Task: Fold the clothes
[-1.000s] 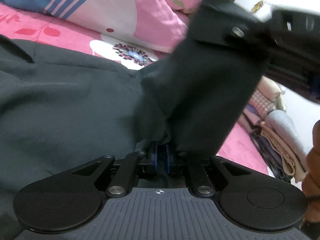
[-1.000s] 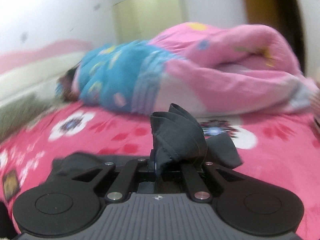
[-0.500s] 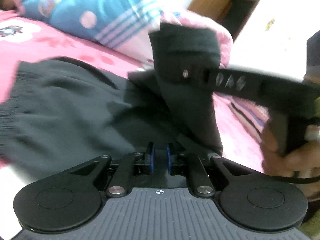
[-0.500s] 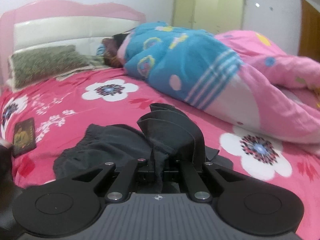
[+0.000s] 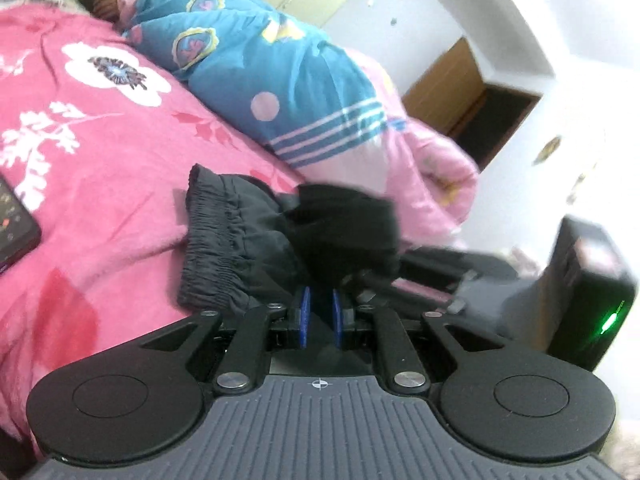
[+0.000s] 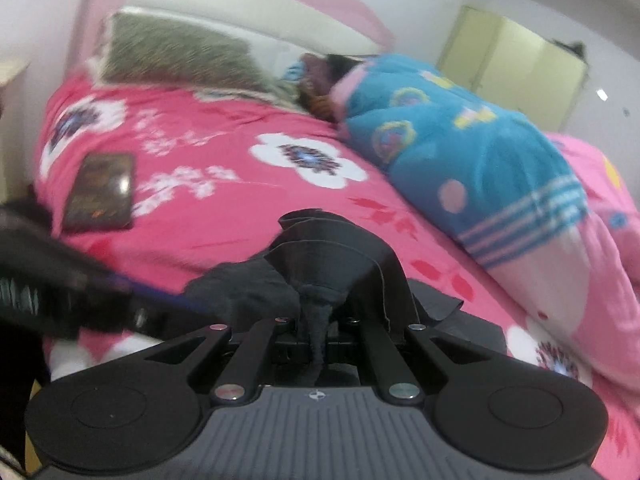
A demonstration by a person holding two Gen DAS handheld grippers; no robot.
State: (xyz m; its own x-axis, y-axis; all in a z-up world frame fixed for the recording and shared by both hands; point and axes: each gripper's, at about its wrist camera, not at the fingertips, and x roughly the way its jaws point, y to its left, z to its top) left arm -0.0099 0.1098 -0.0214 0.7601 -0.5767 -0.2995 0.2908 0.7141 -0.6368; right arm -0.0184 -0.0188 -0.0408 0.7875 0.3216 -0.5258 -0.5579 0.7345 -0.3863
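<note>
the dark trousers (image 5: 240, 240) lie bunched on the pink bed cover (image 5: 100, 160), directly ahead of both grippers, elastic waistband toward the left. the right gripper (image 6: 316, 320) is clamped on a gathered fan of the fabric, which stands up over its fingers. the left gripper (image 5: 319, 312) has its blue pads slightly apart with nothing visibly between them; the cloth lies just beyond the tips. the two grippers sit close, the right one just to the right of the left. a phone (image 6: 100, 192) lies well left of the garment; the rolled blue and pink quilt (image 6: 480, 152) bounds the far side.
</note>
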